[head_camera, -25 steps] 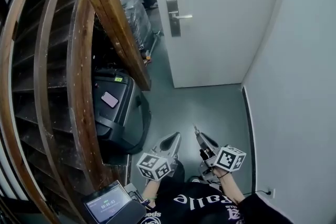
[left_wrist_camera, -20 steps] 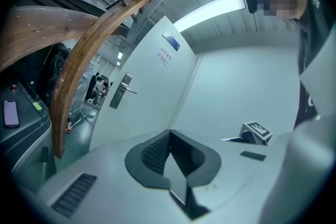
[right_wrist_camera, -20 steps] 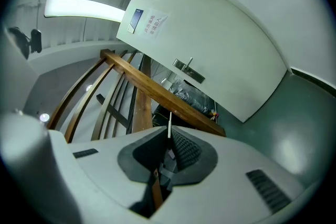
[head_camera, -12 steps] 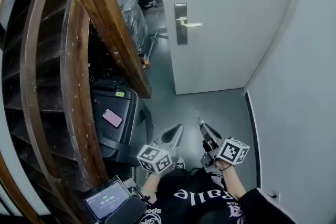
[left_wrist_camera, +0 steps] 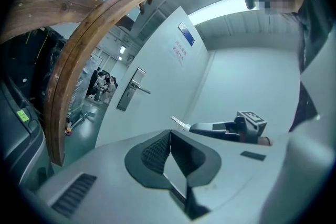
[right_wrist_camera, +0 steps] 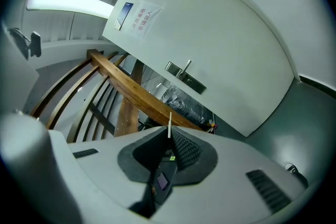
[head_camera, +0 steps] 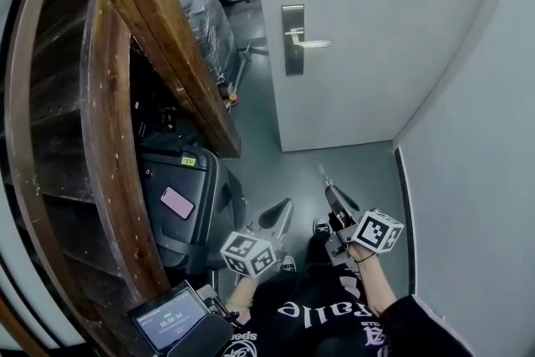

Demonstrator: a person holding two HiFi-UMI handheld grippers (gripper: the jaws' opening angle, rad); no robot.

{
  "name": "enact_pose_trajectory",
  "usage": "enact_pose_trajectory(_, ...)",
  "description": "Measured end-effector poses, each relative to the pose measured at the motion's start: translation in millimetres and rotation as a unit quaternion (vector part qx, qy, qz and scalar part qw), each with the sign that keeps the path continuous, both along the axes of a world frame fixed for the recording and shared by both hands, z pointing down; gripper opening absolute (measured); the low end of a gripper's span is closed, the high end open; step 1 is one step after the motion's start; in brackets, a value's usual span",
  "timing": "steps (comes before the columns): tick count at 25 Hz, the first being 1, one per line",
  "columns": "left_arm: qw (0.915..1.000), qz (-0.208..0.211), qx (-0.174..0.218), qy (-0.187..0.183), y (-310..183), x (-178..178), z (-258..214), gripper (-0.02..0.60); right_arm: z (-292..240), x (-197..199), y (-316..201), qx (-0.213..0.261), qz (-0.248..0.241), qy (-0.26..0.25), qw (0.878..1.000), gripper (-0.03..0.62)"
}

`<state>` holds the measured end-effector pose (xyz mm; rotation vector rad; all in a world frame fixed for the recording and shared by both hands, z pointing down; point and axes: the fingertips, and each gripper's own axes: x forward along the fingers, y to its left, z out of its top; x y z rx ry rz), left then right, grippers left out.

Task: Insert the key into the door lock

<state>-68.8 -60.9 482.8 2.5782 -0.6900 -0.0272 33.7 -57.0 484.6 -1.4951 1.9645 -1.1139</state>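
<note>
The white door (head_camera: 368, 29) stands ahead, its metal lock plate (head_camera: 292, 39) and lever handle (head_camera: 314, 42) near its left edge. My right gripper (head_camera: 328, 186) is shut on a small silver key (head_camera: 323, 173) that sticks out past its tips towards the door, well short of the lock. In the right gripper view the key blade (right_wrist_camera: 169, 124) points up below the lock plate (right_wrist_camera: 185, 77). My left gripper (head_camera: 281, 211) hangs lower at the left, shut on nothing, its tips (left_wrist_camera: 169, 136) meeting. From the left gripper view the key (left_wrist_camera: 179, 123) and lock plate (left_wrist_camera: 130, 96) are also visible.
A curved wooden stair rail (head_camera: 159, 38) runs close on the left. Below it lies a black case (head_camera: 180, 205) with a pink phone (head_camera: 176, 202) on top. A small screen device (head_camera: 170, 320) sits at bottom left. The white wall (head_camera: 476, 180) closes the right side.
The view has moved nearer the door, so the lock plate looks larger. My right gripper with the key has shifted slightly up and right. The left gripper has barely moved.
</note>
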Motion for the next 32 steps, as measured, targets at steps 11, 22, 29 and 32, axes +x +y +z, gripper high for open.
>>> enact_pose_trajectory(11,0.9982,-0.057,0.020,0.002,-121,71,-6,0.006,-12,70,-148,0.013,-0.058,-0.013,0.998,0.037)
enact_pose_trajectory(22,0.9942,-0.103,0.017,-0.023,-203,110,4,0.006,-5,117,-307,0.028,-0.041,-0.128,0.990,0.037)
enact_pose_trajectory(29,0.9936,-0.105,0.019,-0.039,-226,125,6,0.006,18,118,-376,0.014,-0.034,-0.163,0.986,0.037)
enact_pose_trajectory(32,0.9930,-0.110,0.016,-0.040,-230,125,6,0.006,21,119,-395,0.009,-0.028,-0.185,0.982,0.037)
